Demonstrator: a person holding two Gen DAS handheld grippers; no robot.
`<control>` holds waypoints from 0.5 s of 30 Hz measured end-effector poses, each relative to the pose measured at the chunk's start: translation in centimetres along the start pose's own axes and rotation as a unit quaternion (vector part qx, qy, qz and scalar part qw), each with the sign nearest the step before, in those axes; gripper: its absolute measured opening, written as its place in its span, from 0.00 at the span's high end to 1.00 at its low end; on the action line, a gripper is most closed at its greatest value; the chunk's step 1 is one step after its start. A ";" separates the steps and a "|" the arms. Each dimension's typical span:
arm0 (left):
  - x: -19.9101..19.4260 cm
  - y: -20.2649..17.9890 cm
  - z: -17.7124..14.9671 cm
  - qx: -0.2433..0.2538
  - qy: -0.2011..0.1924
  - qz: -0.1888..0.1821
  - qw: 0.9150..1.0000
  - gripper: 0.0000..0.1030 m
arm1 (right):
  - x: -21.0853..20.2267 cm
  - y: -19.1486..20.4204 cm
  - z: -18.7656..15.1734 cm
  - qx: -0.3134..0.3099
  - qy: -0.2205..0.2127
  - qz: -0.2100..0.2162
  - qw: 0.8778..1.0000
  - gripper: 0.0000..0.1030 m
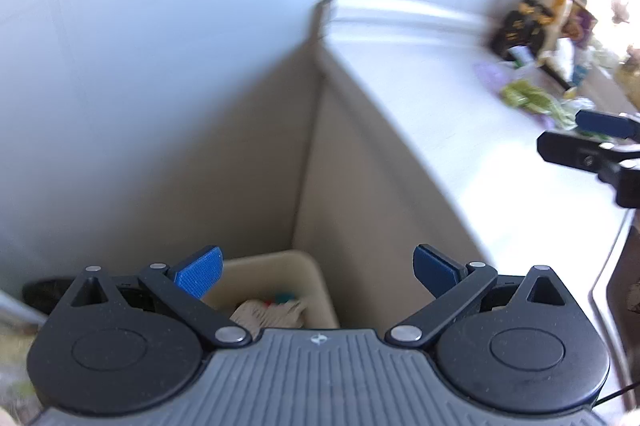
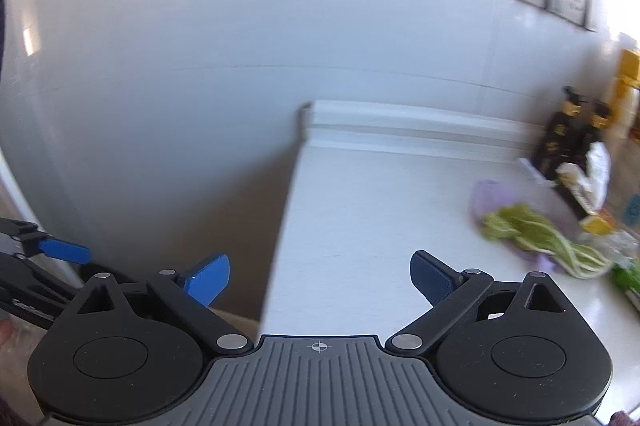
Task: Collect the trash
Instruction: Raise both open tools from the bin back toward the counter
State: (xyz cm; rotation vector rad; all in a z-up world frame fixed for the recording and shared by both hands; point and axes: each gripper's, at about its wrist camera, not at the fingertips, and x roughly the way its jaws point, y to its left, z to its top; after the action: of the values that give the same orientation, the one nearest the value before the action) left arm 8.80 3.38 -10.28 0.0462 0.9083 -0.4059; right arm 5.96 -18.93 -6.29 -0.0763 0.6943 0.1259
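In the gap between the wall and the counter's left edge: beige waste bin (image 1: 308,278), standing on the floor, crumpled paper and coloured scraps visible inside.
Left gripper (image 1: 318,268): above the bin, jaws wide, nothing between them.
Right gripper (image 2: 320,278): over the counter's (image 2: 380,210) left edge, jaws wide, empty.
Remaining trash: leafy green vegetable scraps (image 2: 536,230) on a pale purple bag (image 2: 490,196), beside dark bottles (image 2: 568,142) and white wrappers (image 2: 598,168), all toward the counter's far right corner; blurred, so exact items cannot be told.
Risks, judged: loose stalks may slip from a two-finger pinch and scatter across the counter; a reach among the clutter may knock the bottles; a drop near the counter's left edge may miss the bin and fall behind it
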 end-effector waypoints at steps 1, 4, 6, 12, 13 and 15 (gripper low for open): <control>0.1 -0.8 0.7 0.006 -0.006 -0.005 1.000 0.01 | -0.1 -0.9 -0.1 0.006 -0.004 -0.009 1.000 0.04; 0.7 -3.8 2.9 0.027 -0.019 -0.023 0.999 0.01 | -0.2 -3.5 -0.3 0.033 -0.011 -0.033 0.999 0.04; 1.2 -5.9 4.3 0.049 -0.028 -0.030 0.998 0.01 | -0.4 -5.4 -0.5 0.048 -0.015 -0.050 0.998 0.04; 3.0 -11.8 7.7 0.102 -0.041 -0.057 0.992 0.01 | -2.0 -11.4 -1.7 0.071 -0.024 -0.099 0.992 0.04; 3.3 -12.7 7.9 0.110 -0.043 -0.062 0.991 0.01 | -1.8 -12.6 -2.1 0.073 -0.025 -0.110 0.991 0.04; 4.0 -14.4 8.9 0.125 -0.045 -0.071 0.989 0.01 | -1.7 -14.4 -2.5 0.076 -0.024 -0.131 0.988 0.04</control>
State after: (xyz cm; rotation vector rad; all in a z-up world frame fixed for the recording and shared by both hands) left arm 12.48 -13.08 -5.96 0.1925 0.7707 -0.6479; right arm 5.11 -33.59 -6.68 -0.0183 0.6372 -0.1757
